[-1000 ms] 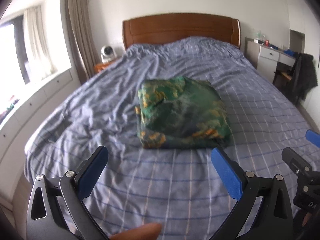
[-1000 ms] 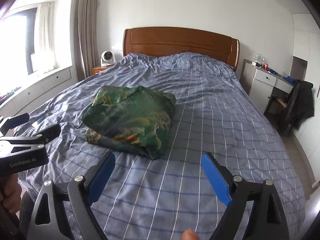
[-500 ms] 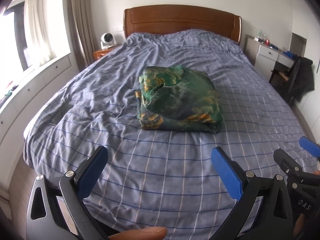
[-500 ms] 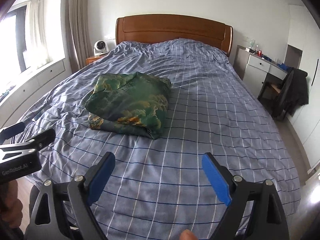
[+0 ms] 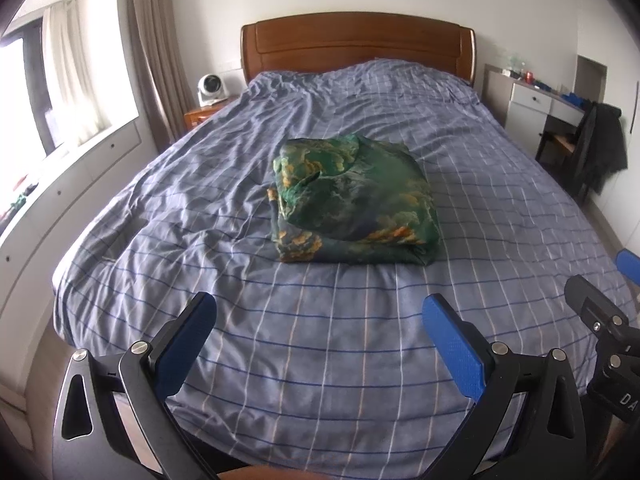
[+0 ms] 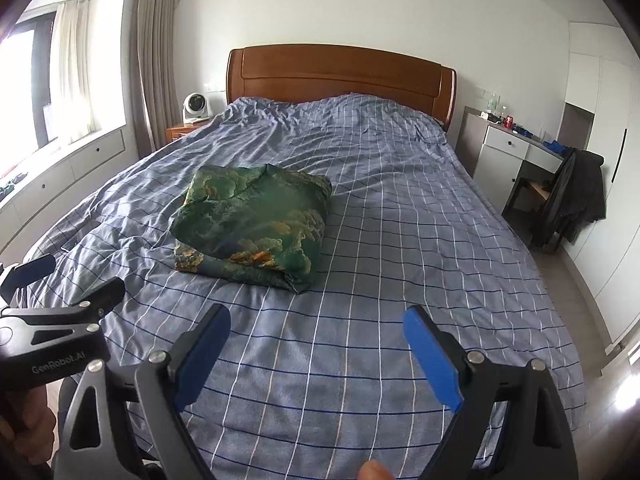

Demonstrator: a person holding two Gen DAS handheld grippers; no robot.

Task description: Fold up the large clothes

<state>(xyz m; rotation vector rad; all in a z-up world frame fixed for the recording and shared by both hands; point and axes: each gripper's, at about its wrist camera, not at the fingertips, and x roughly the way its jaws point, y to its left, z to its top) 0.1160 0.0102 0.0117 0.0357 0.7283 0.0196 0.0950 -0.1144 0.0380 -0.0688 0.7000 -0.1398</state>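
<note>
The green patterned garment [image 5: 354, 204] is seen lying as a folded bundle on the blue checked bedspread [image 5: 320, 344], about the middle of the bed and well apart from both grippers. The left gripper [image 5: 318, 320] is held with its jaws spread wide and nothing between them; the right gripper [image 6: 316, 332] is likewise held wide open and empty, hovering over the foot of the bed. By this look the folding is judged to be finished or nearly so.

Some risks can be named. The bundle is soft and loosely stacked, with a flap lifted at its upper left corner, so the layers could be slid apart if it were nudged or gripped by one edge only. The cloth looks smooth and slippery, so a shallow pinch might be lost. The bedspread is creased beneath it, and a fold of it could be caught together with the garment if the jaws were closed too low.

Around the bed, a wooden headboard [image 6: 340, 76] is seen at the far end, a small white fan [image 6: 195, 106] on a bedside table at the left, and a white desk [image 6: 516, 152] with a dark jacket [image 6: 576, 200] hung over a chair at the right. Nothing is found standing between the grippers and the garment
</note>
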